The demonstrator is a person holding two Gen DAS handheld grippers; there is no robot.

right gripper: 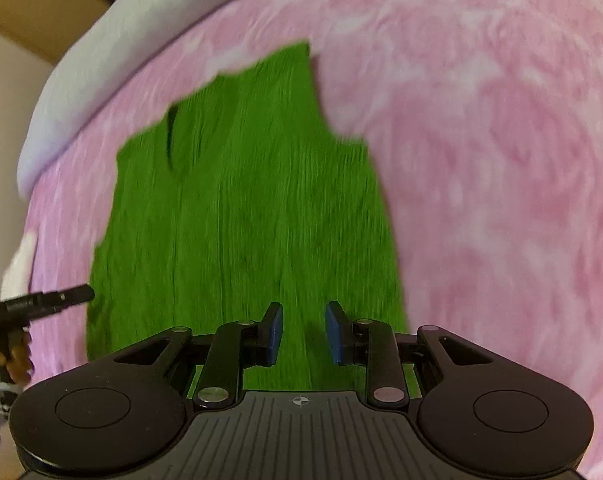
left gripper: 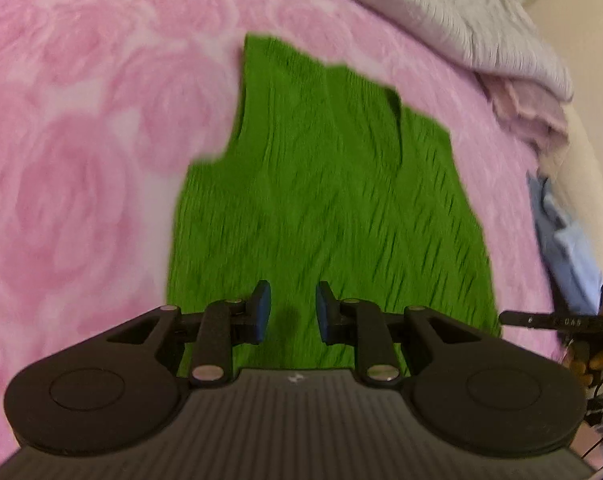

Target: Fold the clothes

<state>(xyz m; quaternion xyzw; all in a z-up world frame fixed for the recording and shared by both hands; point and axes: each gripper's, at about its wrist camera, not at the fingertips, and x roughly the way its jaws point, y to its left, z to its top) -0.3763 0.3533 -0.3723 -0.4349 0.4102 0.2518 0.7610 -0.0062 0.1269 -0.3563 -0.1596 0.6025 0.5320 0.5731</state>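
Bright green ribbed knit garment (left gripper: 325, 200) is lying flat on the pink rose-patterned fleece blanket (left gripper: 81, 160), roughly centred, apparently sleeveless with a notched far edge and one dark crease near its far right corner in the left wrist view.

Left gripper (left gripper: 289, 312) is hovering over the near part of the garment, blue pads parted, nothing between them. Right gripper (right gripper: 303, 334) is doing the same alongside, jaws standing apart and empty. Each one's side is showing at the other view's edge.

Judgement: both claws are sitting between grasps, with one fold possibly laid already, since the cloth is reading as a tidy panel. Next move is likely calling for choosing two edge points, pinching the near hem or a side edge with both claws, and carrying it across evenly so the layers are lining up.

Hard to make out: both views are smeared with motion blur, so knit detail and layer count are not resolving. The near hem is hiding under the gripper bodies. Grey fluffy bedding (left gripper: 481, 20) and pale blue cloth (left gripper: 561, 240) are cut off at the rim.
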